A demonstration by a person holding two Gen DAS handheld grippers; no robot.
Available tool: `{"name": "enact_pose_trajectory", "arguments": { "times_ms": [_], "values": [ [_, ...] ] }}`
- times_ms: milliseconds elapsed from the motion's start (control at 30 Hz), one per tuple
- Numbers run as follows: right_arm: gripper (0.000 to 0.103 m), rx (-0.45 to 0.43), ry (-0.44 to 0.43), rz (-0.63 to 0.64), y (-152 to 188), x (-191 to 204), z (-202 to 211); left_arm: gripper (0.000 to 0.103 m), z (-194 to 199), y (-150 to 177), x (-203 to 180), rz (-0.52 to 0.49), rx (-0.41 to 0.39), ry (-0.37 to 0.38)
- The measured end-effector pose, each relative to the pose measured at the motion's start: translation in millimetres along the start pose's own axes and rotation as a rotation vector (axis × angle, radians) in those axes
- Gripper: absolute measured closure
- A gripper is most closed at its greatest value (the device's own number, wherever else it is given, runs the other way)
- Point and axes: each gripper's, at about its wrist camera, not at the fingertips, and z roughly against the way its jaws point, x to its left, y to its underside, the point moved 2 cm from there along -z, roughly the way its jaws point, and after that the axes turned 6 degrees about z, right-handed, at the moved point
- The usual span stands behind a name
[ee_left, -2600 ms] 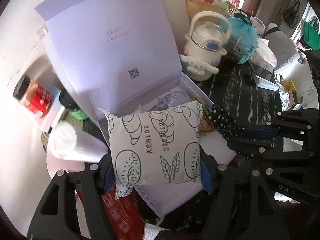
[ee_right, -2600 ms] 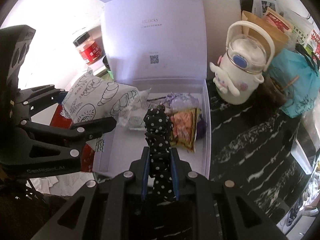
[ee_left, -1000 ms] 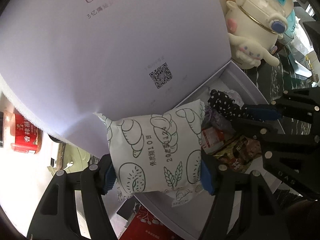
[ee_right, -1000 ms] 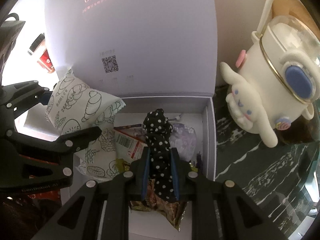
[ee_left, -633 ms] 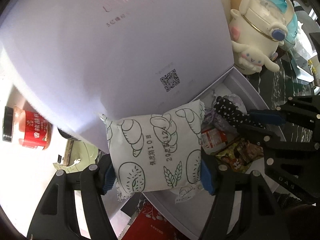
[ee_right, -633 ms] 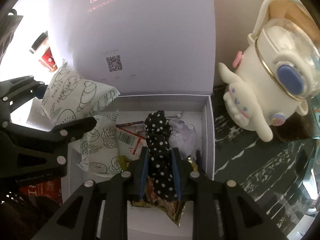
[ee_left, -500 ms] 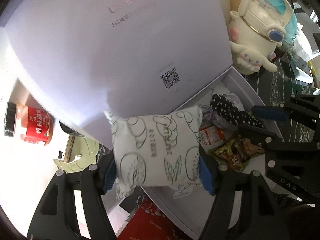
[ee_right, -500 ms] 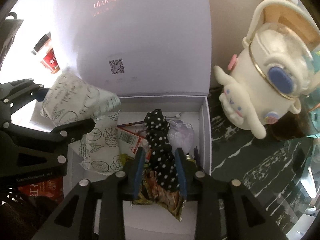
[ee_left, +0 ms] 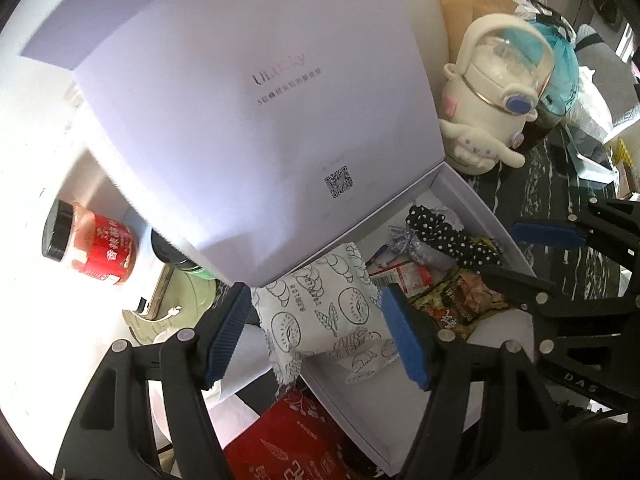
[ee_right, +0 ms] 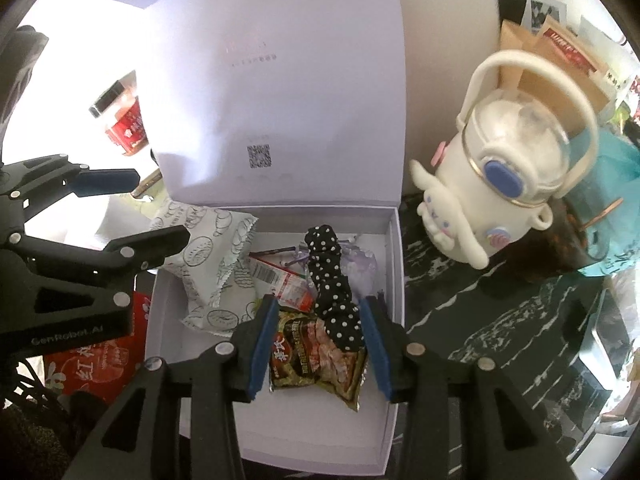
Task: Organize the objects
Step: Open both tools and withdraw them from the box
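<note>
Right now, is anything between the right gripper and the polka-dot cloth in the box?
Nothing visible. The right gripper, whose jaws have just been opening, has the polka-dot cloth lying loose between them in the white box, on the snack packet.

place: lived-in home, cluttered tabletop | surface: black marble-patterned top | landmark: open lilac gift box holding snack packets | right of box: cartoon-dog water jug, teal bag, brown paper bags | left of box: red-labelled sauce jar
</note>
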Motion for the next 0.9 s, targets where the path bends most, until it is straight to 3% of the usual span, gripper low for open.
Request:
{"name": "enact_pose_trajectory", "arguments": {
  "times_ms": [533, 900],
  "values": [
    [0.057, -0.092, 0.067, 0.040, 24, 0, 71, 0.036, 63, 24, 1, 0.030, -0.077, 0.007],
    [0.053, -0.129, 0.113, 0.054, 60, 12, 106, 0.031, 106, 66, -24, 0.035, -0.108, 0.030]
  ]
}}
